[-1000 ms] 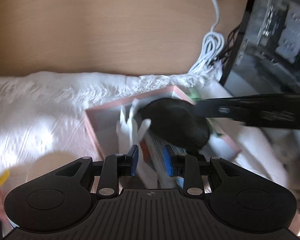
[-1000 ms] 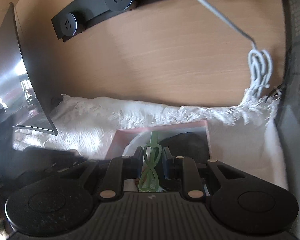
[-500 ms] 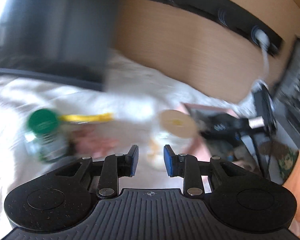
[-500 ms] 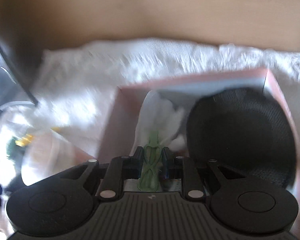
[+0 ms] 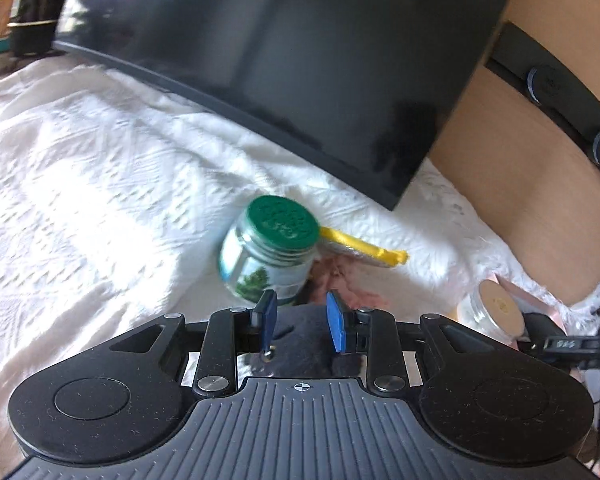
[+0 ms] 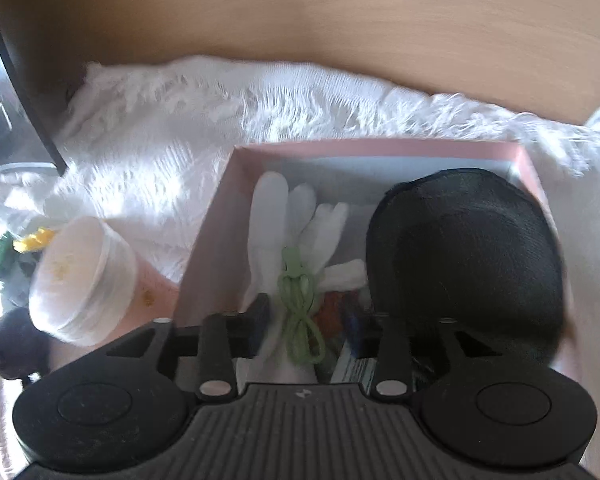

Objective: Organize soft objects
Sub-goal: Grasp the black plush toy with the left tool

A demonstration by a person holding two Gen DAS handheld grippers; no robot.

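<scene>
In the right wrist view a pink box (image 6: 208, 240) holds a white glove (image 6: 296, 216), a black padded eye mask (image 6: 468, 264) and a green looped cord (image 6: 300, 308) lying on the glove. My right gripper (image 6: 312, 320) is open over the box, with the cord loose between its jaws. In the left wrist view my left gripper (image 5: 302, 316) is open, low over a dark soft object (image 5: 300, 350) and just short of a pinkish soft item (image 5: 346, 280) by a green-lidded glass jar (image 5: 270, 248).
A black monitor (image 5: 284, 60) stands on the white cloth (image 5: 80, 184) behind the jar. A yellow-edged item (image 5: 360, 246) lies beside the jar. A cork-lidded jar (image 5: 492, 312) (image 6: 80, 276) sits left of the box. A wooden wall runs behind.
My left gripper swung left from the box to the green-lidded jar and dropped low. My right gripper came down into the box and opened, letting go of the green cord.
</scene>
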